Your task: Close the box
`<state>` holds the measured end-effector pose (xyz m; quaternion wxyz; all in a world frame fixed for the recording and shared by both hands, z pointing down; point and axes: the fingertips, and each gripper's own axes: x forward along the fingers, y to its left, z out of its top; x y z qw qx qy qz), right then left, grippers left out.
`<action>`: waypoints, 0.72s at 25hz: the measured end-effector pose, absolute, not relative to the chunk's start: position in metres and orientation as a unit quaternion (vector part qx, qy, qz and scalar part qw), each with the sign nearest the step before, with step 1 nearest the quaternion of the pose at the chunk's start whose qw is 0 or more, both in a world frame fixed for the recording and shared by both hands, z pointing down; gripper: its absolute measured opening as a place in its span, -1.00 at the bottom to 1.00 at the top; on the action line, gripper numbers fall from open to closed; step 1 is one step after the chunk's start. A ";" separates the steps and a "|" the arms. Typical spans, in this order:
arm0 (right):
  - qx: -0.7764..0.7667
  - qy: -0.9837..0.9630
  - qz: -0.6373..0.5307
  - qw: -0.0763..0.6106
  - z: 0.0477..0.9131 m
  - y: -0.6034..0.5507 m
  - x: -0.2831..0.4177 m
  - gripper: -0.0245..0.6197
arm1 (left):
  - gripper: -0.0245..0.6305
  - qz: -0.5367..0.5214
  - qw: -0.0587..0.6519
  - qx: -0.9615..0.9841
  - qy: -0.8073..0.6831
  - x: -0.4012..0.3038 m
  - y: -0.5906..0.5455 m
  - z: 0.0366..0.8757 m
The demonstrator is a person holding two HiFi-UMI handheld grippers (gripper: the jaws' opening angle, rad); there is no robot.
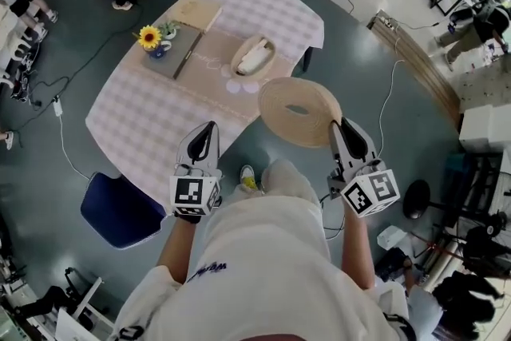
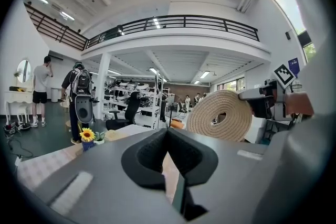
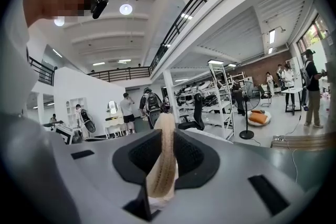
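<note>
An oval woven box (image 1: 253, 56) lies open on the checked table (image 1: 160, 116), with a pale thing inside it. My right gripper (image 1: 342, 128) is shut on the rim of the round woven lid (image 1: 299, 109), which hangs off the table's near right corner, short of the box. The right gripper view shows the lid (image 3: 164, 165) edge-on, clamped between the pads. In the left gripper view the lid (image 2: 218, 115) stands upright at the right. My left gripper (image 1: 204, 132) hovers over the table's near edge, jaws together with nothing in them.
A sunflower in a small pot (image 1: 149, 37), a dark notebook (image 1: 174, 52) and a tan book (image 1: 194, 12) lie on the table's far left. A blue chair (image 1: 120, 208) stands at the near left. People (image 2: 41, 89) stand farther back in the hall.
</note>
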<state>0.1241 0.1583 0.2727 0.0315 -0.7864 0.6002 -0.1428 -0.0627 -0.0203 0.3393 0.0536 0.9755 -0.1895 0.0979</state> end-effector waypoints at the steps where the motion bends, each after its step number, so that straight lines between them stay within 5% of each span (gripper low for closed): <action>1: -0.786 0.600 -0.145 0.029 0.273 0.156 0.125 -0.69 | -0.92 0.098 0.057 0.975 -0.190 -0.062 -0.022 0.342; 18: -0.750 0.636 -0.183 0.021 0.292 0.091 0.191 -0.69 | -0.92 0.117 0.089 0.967 -0.206 -0.005 -0.058 0.374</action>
